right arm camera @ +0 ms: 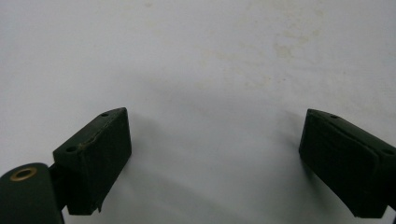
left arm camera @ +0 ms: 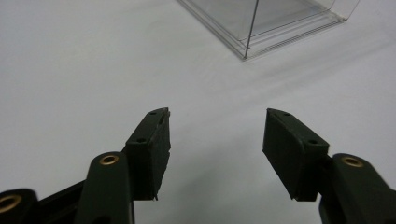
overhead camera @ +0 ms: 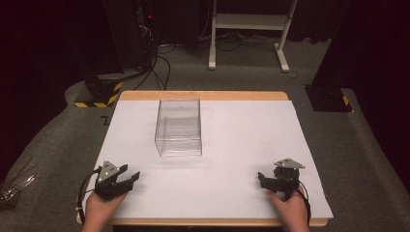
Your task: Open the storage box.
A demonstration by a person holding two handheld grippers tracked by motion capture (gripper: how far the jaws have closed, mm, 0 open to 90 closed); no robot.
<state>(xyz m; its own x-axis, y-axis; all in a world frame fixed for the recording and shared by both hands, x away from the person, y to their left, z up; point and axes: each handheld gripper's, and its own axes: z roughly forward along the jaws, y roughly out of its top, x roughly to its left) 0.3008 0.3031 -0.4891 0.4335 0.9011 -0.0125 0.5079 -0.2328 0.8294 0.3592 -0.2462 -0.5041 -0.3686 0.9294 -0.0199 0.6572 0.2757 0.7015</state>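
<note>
Both hand-held grippers sit at the near edge of the table (overhead camera: 251,145): left hand-held gripper (overhead camera: 129,176) with jaws spread and nothing between them, right hand-held gripper (overhead camera: 261,178) spread wider, also pinching nothing. We note bare white surface ahead of the right one's jaws.

Clear box (overhead camera: 178,127): open-topped, thin transparent walls, standing upright ahead of the left hand-held gripper and a little to its right, well apart from both. In the left gripper view its near corner (left arm camera: 246,49) lies just beyond the jaws.

Handling, our judgement: light, stiff but brittle; smooth walls likely slippery under the pads. It looks empty, so it may skate on the table if nudged. We would pinch one wall at the rim, one jaw inside and one outside, rather than span the whole body, which looks too wide.

Obstructions: none on the table between the grippers and the box. Stands and cables sit on the floor beyond the far edge, out of the way.
</note>
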